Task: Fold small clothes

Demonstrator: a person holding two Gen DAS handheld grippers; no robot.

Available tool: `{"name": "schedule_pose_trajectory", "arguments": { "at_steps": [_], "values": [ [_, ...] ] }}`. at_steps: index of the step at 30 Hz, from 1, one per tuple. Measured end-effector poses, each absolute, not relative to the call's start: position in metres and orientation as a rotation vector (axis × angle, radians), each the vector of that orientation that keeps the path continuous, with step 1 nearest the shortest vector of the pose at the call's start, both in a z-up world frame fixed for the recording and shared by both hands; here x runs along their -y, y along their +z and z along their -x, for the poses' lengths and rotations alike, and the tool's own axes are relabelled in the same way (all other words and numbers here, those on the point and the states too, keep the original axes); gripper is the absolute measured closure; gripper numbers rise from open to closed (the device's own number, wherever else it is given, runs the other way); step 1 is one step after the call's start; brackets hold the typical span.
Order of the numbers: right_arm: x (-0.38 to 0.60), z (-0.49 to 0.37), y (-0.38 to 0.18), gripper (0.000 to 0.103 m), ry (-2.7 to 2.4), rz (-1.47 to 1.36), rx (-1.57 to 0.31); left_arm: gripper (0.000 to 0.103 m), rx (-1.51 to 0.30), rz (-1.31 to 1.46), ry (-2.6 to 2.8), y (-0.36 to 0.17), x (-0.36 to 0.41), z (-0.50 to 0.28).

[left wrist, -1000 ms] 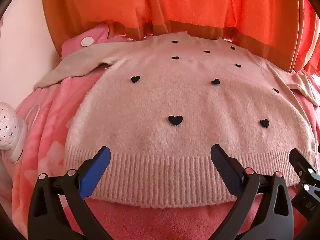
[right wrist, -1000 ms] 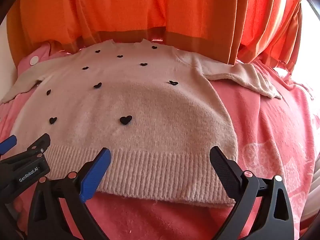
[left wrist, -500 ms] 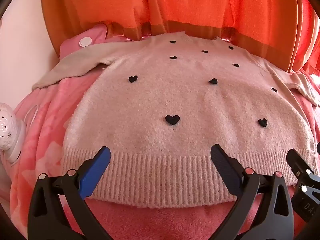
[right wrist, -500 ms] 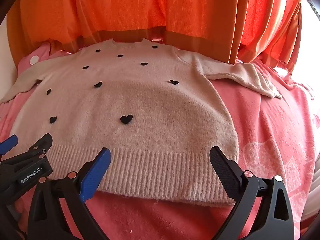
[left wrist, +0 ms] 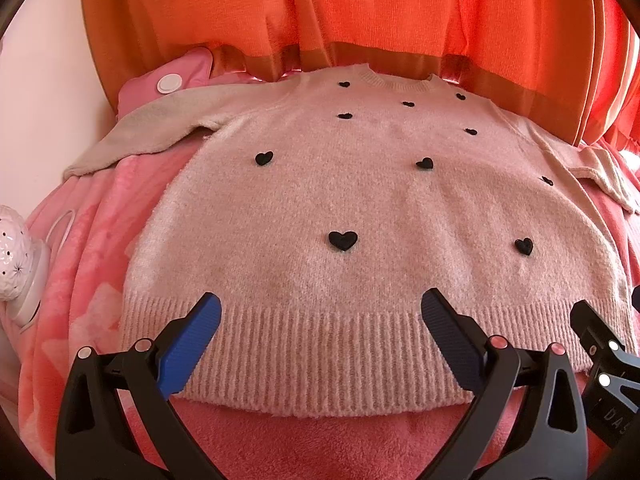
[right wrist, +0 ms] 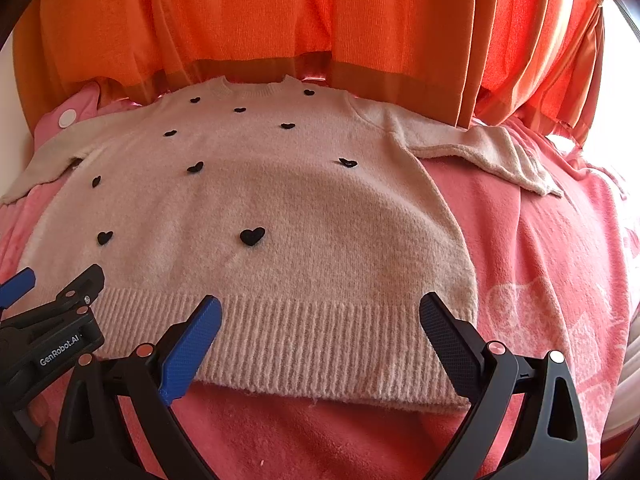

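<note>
Hovering at the ribbed hem (left wrist: 320, 356), your left gripper (left wrist: 320, 332) and right gripper (right wrist: 320, 328) both gape wide, holding nothing. The sweater (left wrist: 360, 208) lies flat on the pink blanket (right wrist: 552, 264). Pinch too deep at 6 o'clock and you may snag blanket too. Its right cuff, at 3 o'clock, runs out of the left view.

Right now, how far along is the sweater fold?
Done: the sweater lies spread flat on the pink blanket, both sleeves out, no fold made. In hand: nothing; the left gripper and right gripper hang open over the ribbed hem. Left: every fold.
</note>
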State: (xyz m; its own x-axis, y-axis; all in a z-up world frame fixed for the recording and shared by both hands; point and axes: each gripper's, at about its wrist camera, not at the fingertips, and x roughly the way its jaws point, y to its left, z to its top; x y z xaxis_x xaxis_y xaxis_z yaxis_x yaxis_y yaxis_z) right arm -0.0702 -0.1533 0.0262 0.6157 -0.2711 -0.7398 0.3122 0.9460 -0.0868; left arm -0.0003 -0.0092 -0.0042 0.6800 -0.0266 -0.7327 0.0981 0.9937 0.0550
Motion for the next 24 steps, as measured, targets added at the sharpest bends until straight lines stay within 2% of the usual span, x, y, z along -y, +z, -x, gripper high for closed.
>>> {"name": "schedule_pose_trajectory", "arguments": {
  "at_steps": [24],
  "values": [
    [0.1531,0.0702,0.0246,0.006,-0.336,-0.062,-0.849,0.005,-0.815,-0.083,-0.1,-0.0044,0.0101,0.0021]
  ]
}}
